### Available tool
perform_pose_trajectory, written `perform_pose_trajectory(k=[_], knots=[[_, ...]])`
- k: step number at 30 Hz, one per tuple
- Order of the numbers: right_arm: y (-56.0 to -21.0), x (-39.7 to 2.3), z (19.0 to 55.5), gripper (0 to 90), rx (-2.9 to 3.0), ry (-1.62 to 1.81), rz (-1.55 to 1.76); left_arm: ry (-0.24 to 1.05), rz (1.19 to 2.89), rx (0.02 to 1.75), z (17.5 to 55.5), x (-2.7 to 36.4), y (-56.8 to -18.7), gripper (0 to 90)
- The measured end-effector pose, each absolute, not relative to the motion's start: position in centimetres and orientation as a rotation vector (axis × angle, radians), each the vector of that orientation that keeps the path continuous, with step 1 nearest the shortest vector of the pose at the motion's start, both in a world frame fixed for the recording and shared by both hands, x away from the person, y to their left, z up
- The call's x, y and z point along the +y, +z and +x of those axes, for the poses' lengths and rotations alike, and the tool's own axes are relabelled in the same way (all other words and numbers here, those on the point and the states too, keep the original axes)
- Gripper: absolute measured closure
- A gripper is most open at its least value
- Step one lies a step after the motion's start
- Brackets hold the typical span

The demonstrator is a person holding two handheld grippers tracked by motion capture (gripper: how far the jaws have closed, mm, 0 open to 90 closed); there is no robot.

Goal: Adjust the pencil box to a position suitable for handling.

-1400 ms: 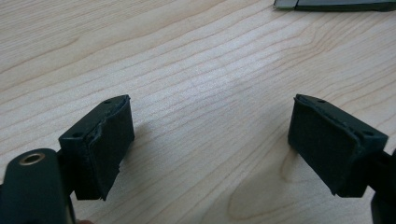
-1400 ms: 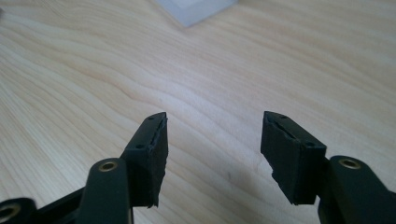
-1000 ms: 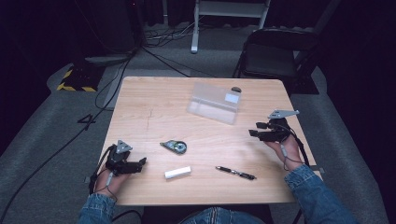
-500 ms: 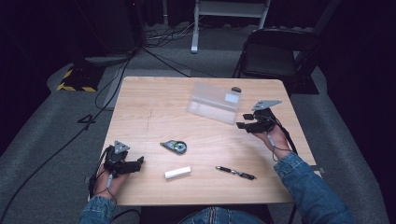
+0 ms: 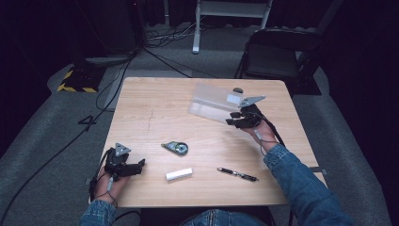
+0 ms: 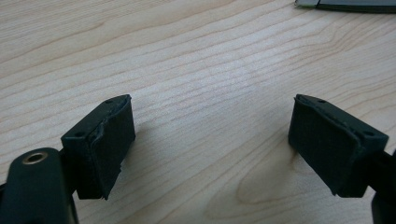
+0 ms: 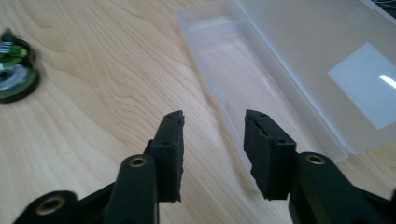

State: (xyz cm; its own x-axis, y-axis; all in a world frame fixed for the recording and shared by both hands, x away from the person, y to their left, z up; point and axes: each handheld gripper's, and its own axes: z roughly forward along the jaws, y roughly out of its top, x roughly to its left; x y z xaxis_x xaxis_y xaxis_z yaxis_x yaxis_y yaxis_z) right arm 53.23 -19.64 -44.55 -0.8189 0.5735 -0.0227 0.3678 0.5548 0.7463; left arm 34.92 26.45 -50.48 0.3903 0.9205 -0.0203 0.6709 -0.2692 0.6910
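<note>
We count one clear plastic box (image 5: 214, 102), one tape dispenser (image 5: 176, 148), one white eraser-like block (image 5: 179, 174) and one pen (image 5: 237, 173) on the wooden surface (image 5: 155, 108), plus two tongs, one in each of the person's hands. A single folding chair (image 5: 277, 54) stands beyond the far edge.

The left tongs (image 5: 136, 165) rest near the front left corner of the surface with their jaws spread wide; in the left gripper view the tongs (image 6: 210, 140) have only bare wood between the pads, so they are released and hold nothing.

The right tongs (image 5: 231, 117) sit at the near right end of the clear plastic box, which lies open toward the far right part of the surface. In the right gripper view the tongs (image 7: 212, 140) are partly open, and the near wall of the box (image 7: 280, 79) runs up just ahead of the gap; the pads press on nothing. Their jaws have just been closing, with nothing between them.

Compared with a second ago, the right hand has travelled from the right edge of the surface inward to the box. The left hand and the four loose things lie where they were.
</note>
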Motion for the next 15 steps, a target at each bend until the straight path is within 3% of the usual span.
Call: perform_pose_trajectory(k=[15], knots=[[-47.5,-18.3,56.0,66.6,2.598,1.070,0.827,0.514,2.029,1.356,35.0,26.4,-50.5,15.1]])
